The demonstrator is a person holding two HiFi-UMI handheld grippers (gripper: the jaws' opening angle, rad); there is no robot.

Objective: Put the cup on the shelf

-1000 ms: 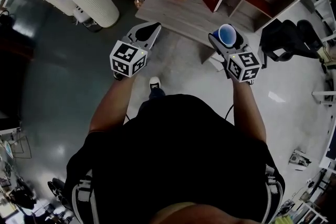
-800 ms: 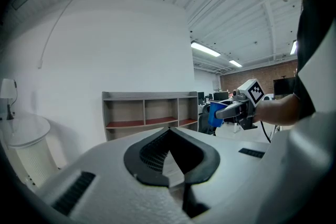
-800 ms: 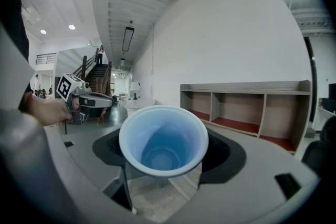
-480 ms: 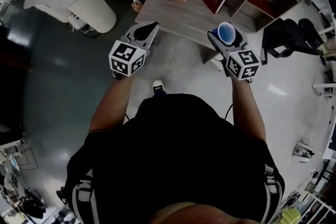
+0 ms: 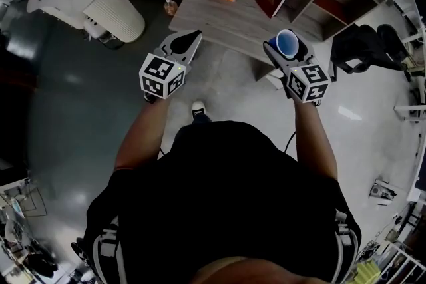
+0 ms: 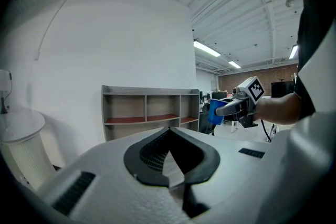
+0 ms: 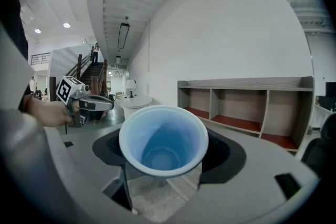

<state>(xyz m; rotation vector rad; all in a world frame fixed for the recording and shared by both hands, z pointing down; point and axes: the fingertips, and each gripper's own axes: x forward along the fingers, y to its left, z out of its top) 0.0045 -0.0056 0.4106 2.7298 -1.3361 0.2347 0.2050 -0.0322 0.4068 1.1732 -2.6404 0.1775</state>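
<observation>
Blue plastic cup (image 7: 163,139) is pinched between right gripper (image 5: 285,44) fingers, short of grey wooden shelf (image 7: 247,84); left gripper (image 6: 169,134) fingers are pressed together, empty

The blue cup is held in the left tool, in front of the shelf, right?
Not quite: the blue cup is held in the right tool, not the left tool, which is empty, in front of the shelf. The right gripper view shows it.
</observation>
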